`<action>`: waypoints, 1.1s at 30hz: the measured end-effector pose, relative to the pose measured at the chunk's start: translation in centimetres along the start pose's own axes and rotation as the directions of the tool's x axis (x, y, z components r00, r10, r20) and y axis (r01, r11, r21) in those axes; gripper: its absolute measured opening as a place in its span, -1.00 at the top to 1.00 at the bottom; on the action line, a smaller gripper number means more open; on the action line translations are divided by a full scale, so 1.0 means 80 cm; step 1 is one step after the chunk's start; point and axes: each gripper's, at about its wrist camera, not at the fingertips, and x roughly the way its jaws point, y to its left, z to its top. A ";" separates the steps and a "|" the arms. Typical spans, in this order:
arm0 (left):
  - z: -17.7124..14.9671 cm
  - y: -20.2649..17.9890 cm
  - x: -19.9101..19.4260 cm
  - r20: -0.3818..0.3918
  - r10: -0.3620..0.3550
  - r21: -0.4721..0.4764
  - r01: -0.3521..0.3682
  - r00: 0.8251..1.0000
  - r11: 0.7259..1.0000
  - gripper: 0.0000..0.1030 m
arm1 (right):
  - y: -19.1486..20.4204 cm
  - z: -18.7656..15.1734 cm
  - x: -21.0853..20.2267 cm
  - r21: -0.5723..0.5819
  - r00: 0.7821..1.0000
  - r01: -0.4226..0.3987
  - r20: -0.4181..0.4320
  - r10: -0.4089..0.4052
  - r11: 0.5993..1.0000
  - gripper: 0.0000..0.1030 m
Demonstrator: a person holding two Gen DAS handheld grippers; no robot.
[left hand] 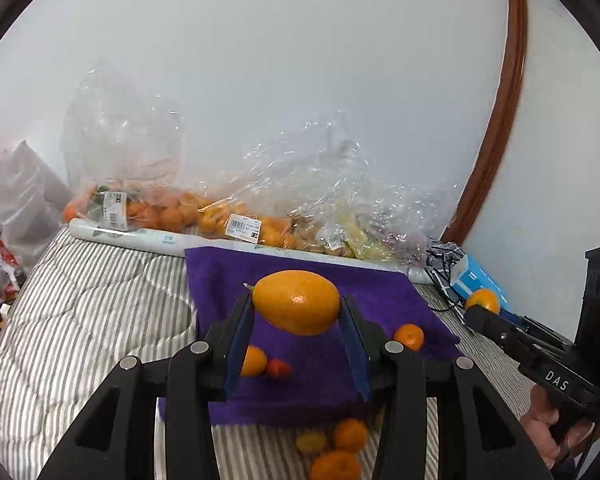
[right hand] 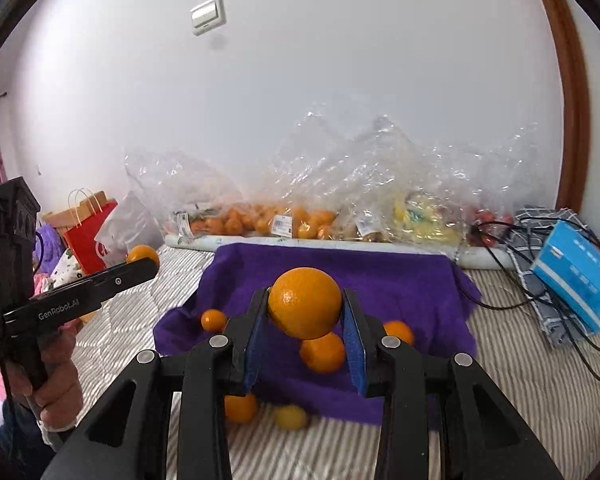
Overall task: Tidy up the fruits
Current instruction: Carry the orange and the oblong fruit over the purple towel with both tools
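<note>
My left gripper (left hand: 297,308) is shut on an oval orange kumquat (left hand: 296,301), held above a purple cloth (left hand: 320,280) on the striped bed. My right gripper (right hand: 305,308) is shut on a round orange (right hand: 305,302), also above the purple cloth (right hand: 340,268). On the cloth lie small oranges (left hand: 409,336) (right hand: 323,352), another small orange (right hand: 213,320) and a red cherry tomato (left hand: 278,369). More small fruits (left hand: 350,435) (right hand: 290,417) lie on the striped cover in front of the cloth. Each gripper shows at the edge of the other's view, the right one (left hand: 476,312) and the left one (right hand: 148,266).
Clear plastic bags of oranges and other fruit (left hand: 220,216) (right hand: 300,216) lie along the white wall behind the cloth, with a paper roll (left hand: 140,236) in front. A blue box (right hand: 576,280), a checked cloth and black cables lie at the right. Bags and clutter (right hand: 88,232) stand left.
</note>
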 end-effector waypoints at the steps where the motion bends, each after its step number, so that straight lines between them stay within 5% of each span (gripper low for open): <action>1: 0.003 -0.001 0.007 -0.002 0.007 0.004 -0.007 1.000 1.000 0.20 | -0.002 0.003 0.006 0.005 1.000 -0.001 -0.003 0.001 1.000 0.31; 11: 0.005 0.001 0.050 0.013 0.067 0.015 -0.067 0.998 0.998 0.20 | -0.032 0.003 0.035 0.033 0.999 0.018 0.028 -0.019 0.999 0.31; 21: -0.015 0.034 0.085 -0.055 0.116 -0.049 -0.119 0.992 0.992 0.20 | -0.071 -0.021 0.057 0.058 0.990 0.132 -0.064 -0.129 0.989 0.31; 33: -0.021 0.048 0.096 -0.083 0.082 -0.107 -0.091 0.993 0.990 0.20 | -0.066 -0.044 0.099 0.040 0.964 0.117 -0.243 -0.104 0.992 0.31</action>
